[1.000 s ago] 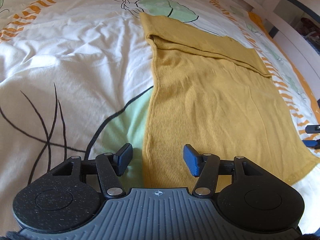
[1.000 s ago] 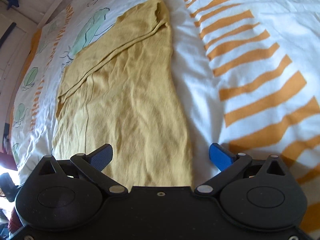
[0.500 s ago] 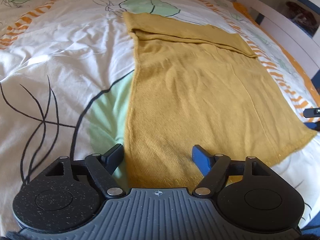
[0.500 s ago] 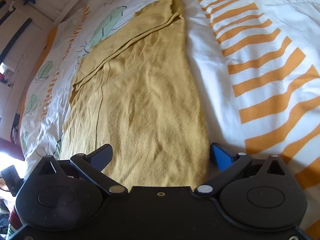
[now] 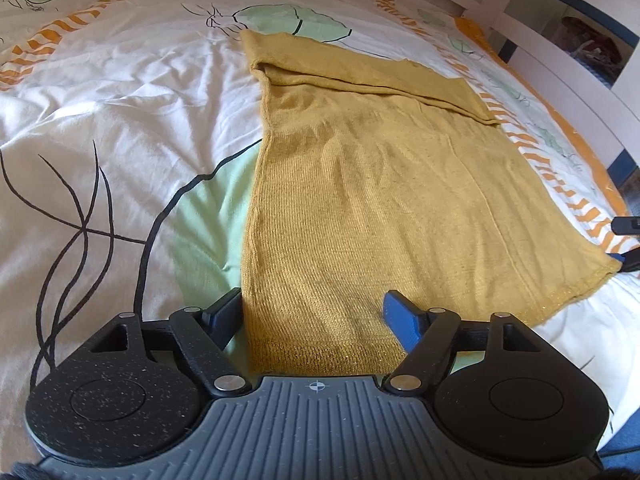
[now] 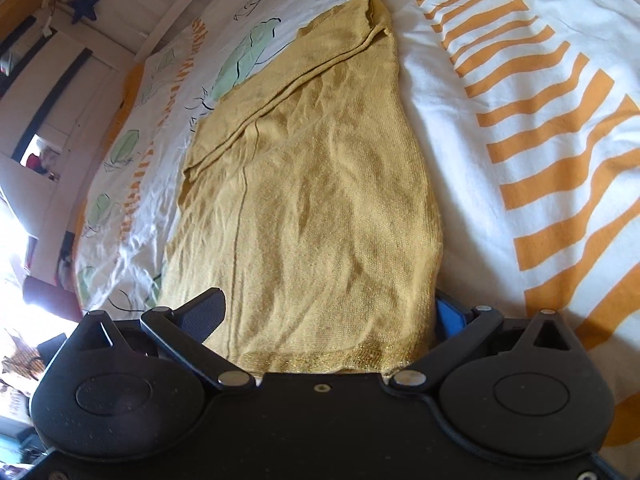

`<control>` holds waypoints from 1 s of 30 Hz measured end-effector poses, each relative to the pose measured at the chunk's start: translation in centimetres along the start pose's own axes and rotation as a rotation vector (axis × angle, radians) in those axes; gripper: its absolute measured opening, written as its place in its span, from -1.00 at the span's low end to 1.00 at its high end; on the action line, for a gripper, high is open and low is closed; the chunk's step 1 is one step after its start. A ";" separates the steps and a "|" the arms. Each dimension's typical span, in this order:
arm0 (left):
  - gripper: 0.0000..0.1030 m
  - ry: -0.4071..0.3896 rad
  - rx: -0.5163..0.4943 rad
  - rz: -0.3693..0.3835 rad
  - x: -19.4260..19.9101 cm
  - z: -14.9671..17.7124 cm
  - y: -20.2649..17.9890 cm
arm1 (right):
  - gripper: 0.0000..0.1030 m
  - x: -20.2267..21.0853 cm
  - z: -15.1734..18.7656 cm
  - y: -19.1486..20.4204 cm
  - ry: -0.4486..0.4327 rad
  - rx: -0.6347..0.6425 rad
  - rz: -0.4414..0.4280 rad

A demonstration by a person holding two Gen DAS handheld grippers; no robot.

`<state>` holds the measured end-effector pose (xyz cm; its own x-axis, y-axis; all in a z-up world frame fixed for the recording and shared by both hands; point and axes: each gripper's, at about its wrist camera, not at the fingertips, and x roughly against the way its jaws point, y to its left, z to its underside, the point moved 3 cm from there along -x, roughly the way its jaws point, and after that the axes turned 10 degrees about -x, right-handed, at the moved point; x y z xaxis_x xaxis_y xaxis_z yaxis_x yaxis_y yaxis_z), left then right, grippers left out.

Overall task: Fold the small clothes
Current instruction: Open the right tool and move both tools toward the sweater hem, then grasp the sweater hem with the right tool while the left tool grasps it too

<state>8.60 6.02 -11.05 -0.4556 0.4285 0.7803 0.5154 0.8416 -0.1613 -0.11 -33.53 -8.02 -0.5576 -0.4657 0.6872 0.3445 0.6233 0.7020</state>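
This is a bedroom in a home. A bed fills most of both views, covered by a white duvet cover [image 5: 132,92] printed with green leaves, black line drawings and orange stripes. A white bed rail [image 5: 560,76] runs along its far side. Beyond it stand white shelves [image 6: 44,120] with dark edges holding small belongings too blurred to identify, and a dark blue star [image 6: 85,4] hangs on the pale panelled wall.

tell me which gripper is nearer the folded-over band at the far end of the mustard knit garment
Neither clearly. The left gripper and right gripper both sit at the hem, opposite the folded band of the mustard garment.
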 end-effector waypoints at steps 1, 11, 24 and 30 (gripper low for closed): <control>0.38 -0.001 0.002 -0.001 0.0 0.0 0.0 | 0.97 0.1 0.0 -0.1 0.006 -0.007 -0.008; -0.32 -0.011 0.050 -0.005 0.4 0.1 0.8 | 0.65 0.1 0.3 -0.2 0.006 0.012 0.042; 0.14 0.019 -0.002 0.015 -0.4 -0.1 -0.1 | -0.70 -1.2 1.2 -0.4 0.021 0.049 0.143; 0.34 -0.007 0.000 0.017 -0.6 0.2 -0.5 | -0.69 -1.3 1.1 -0.6 0.036 0.046 0.159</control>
<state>8.48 5.42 -11.51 -0.4515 0.4450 0.7734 0.5230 0.8342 -0.1747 -0.44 -32.57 -9.58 -0.4715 -0.3804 0.7956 0.3911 0.7184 0.5753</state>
